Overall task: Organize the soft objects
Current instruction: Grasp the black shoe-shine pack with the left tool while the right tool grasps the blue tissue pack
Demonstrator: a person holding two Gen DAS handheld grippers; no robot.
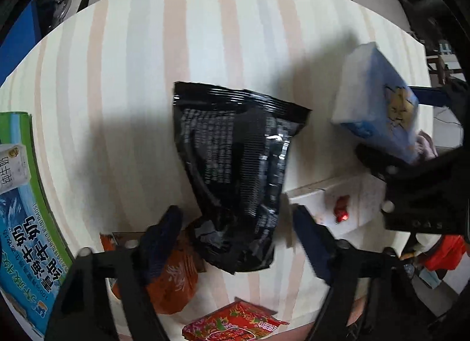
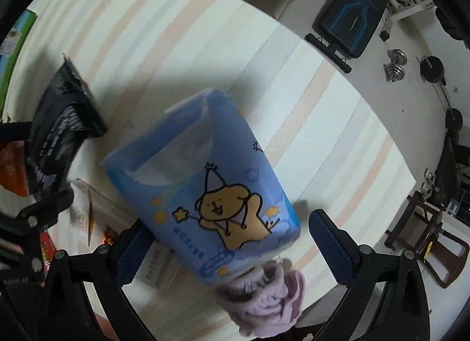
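Left gripper [image 1: 235, 223] fingers apart, around the lower end of the black bag [image 1: 238, 164] on the striped table [image 1: 205, 32]. Right gripper [image 2: 232, 250] also apart; blue tissue pack [image 2: 205, 188] sits tilted between its fingers, contact unclear, pink cloth [image 2: 264, 302] just beneath.

My black pouch [image 1: 238, 170] is glossy, crinkled plastic film. The blue tissue pack [image 2: 205, 188] wears smooth, shiny wrap; the lilac cloth [image 2: 264, 305] looks fuzzy. The striped desk [image 1: 205, 32] is matt.
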